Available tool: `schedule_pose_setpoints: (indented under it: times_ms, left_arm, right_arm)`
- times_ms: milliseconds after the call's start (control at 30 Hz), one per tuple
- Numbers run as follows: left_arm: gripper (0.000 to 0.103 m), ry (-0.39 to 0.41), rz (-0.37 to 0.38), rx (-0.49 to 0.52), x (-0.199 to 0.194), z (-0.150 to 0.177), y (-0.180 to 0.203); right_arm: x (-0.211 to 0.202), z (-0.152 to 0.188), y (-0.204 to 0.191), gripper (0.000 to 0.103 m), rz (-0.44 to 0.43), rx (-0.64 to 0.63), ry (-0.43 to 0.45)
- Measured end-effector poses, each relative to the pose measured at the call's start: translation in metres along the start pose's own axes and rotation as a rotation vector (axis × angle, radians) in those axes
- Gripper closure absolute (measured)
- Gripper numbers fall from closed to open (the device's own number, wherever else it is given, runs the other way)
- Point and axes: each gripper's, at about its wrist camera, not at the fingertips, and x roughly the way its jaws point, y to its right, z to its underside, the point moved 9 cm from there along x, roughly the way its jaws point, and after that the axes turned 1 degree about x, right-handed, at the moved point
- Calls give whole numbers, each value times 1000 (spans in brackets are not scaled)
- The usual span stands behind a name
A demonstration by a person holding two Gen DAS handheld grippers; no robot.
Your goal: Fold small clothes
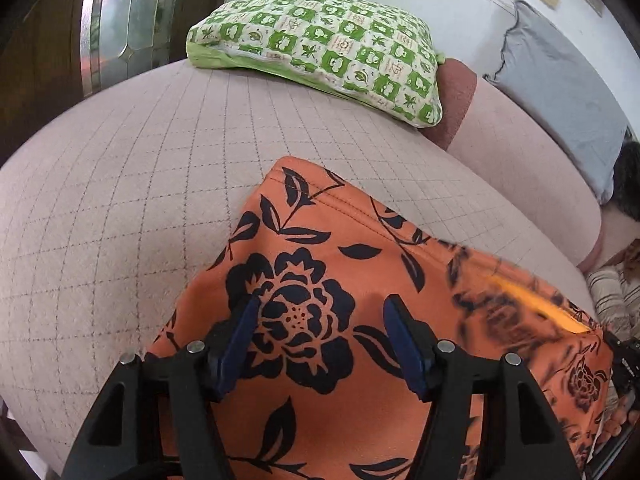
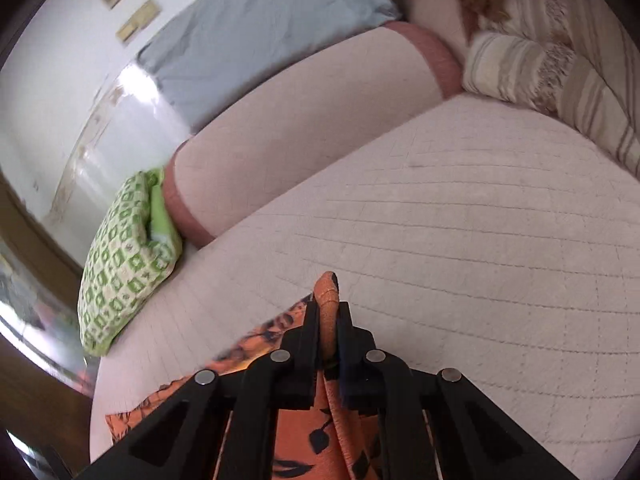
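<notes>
Midway, judging by the lie: orange floral garment point(image 1: 320, 280) on the quilted sofa seat point(image 1: 120, 200), one edge pinched and lifted in right claw point(image 2: 328, 312); left claw point(image 1: 320, 332) apart above it, gripping nothing. Folding unfinished.

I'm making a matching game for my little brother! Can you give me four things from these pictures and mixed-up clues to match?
Things:
1. orange flowered garment
2. checked pillow
3. left gripper
4. right gripper

Clues:
A. green and cream, at the far edge of the sofa seat
B. jaws apart, above the cloth
C. black flowers, spread on the sofa seat
D. shut on a fold of orange cloth

Pairs: 1-C, 2-A, 3-B, 4-D
</notes>
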Motion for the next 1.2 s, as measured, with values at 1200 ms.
schedule_pose_setpoints:
  times_ms: [1200]
  left_arm:
    - [37, -30, -4, 107, -5, 12, 4]
  right_arm:
    - [70, 188, -139, 93, -51, -396, -520]
